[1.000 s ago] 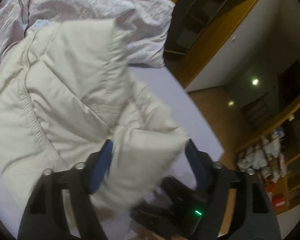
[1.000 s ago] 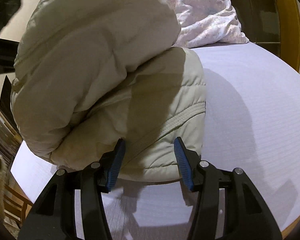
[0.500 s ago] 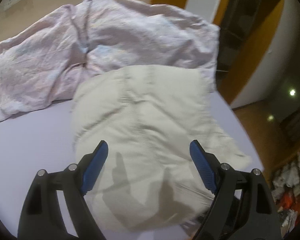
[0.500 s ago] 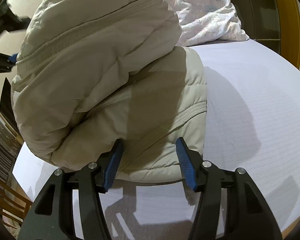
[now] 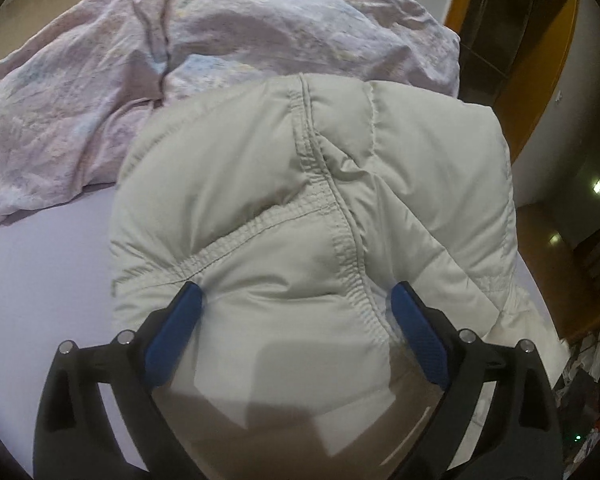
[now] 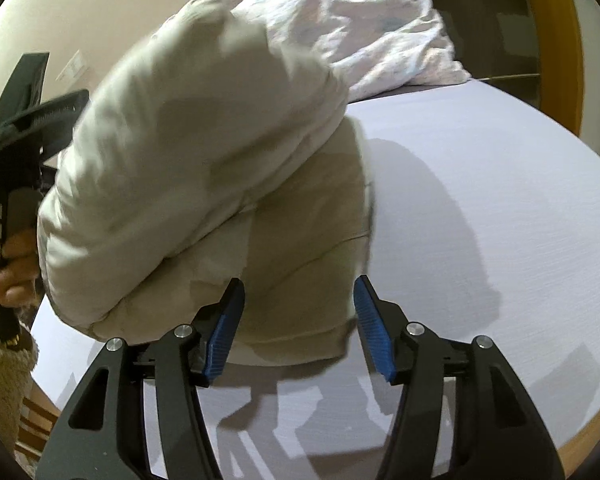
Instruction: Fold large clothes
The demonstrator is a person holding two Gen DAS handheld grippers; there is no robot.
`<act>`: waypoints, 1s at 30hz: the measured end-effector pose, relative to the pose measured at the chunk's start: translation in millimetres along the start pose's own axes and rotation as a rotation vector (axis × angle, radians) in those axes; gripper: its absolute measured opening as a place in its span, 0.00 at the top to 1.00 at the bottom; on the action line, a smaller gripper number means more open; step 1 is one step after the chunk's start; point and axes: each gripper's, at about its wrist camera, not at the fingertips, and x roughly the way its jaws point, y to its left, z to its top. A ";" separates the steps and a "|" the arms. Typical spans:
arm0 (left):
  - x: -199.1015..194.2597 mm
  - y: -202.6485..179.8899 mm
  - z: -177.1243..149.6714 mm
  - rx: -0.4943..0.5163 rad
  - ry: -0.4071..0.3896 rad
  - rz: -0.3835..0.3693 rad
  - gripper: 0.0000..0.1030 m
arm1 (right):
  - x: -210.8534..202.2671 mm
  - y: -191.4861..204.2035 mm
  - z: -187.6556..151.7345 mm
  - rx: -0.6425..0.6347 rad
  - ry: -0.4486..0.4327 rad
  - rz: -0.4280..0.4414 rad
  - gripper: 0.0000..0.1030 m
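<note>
Our left gripper [image 5: 296,316] and right gripper [image 6: 298,320] gape wide around the cream puffer jacket [image 5: 312,208], gripping nothing; a crumpled pink sheet [image 5: 100,80] lies beyond on the lavender bed [image 6: 480,184].

Both the left tongs [image 5: 296,320] and the right tongs [image 6: 298,320] stand spread wide, gripping nothing.

The right gripper [image 6: 298,322] is hovering with its jaws spread at the near edge of the folded cream jacket [image 6: 204,184], which is lying bunched on the lavender bed [image 6: 480,200].
</note>
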 end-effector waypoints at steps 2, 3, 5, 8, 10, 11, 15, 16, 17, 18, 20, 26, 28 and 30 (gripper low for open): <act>5.4 -8.1 0.3 -0.001 0.005 -0.001 0.06 | -8.5 -10.7 0.8 0.009 -0.012 -0.030 0.43; 9.4 -14.2 0.6 0.003 0.008 -0.001 0.05 | -11.1 -13.9 1.1 0.011 -0.015 -0.039 0.43; 17.8 -26.3 -0.4 0.015 0.012 0.002 0.04 | -22.1 -25.3 3.8 0.018 -0.025 -0.074 0.43; 28.2 -42.1 -3.0 0.036 0.014 0.005 0.02 | -37.5 -39.5 10.7 0.027 -0.039 -0.125 0.43; 35.8 -52.9 -5.9 0.048 0.015 0.000 0.02 | -49.7 -47.7 19.1 0.038 -0.047 -0.148 0.43; 38.8 -59.3 -7.7 0.065 0.014 0.009 0.02 | -53.9 -48.9 23.6 0.041 -0.051 -0.153 0.43; 29.4 -59.2 -7.6 0.084 0.012 0.013 0.02 | -72.2 -37.2 50.3 0.008 -0.064 -0.145 0.43; 25.2 -55.4 -7.3 0.080 0.014 0.003 0.02 | -74.0 -33.8 56.4 -0.003 -0.070 -0.132 0.43; 20.8 -51.1 -6.9 0.073 0.018 -0.008 0.02 | -76.2 -28.2 62.4 -0.013 -0.073 -0.115 0.43; 14.7 -45.5 -6.0 0.064 0.021 -0.020 0.02 | -77.4 -19.2 71.0 -0.026 -0.075 -0.092 0.43; 4.3 -37.0 -4.1 0.050 0.019 -0.029 0.02 | -74.0 -0.7 84.8 -0.053 -0.069 -0.052 0.43; -22.7 -8.9 2.5 0.044 -0.027 0.017 0.02 | -42.2 58.6 119.0 -0.141 -0.026 0.049 0.45; -23.1 6.6 4.1 0.028 -0.029 0.042 0.02 | -24.9 68.9 128.6 -0.145 -0.004 0.070 0.48; -19.2 18.8 5.7 0.019 -0.026 0.064 0.02 | -5.7 73.7 138.6 -0.133 0.023 0.070 0.51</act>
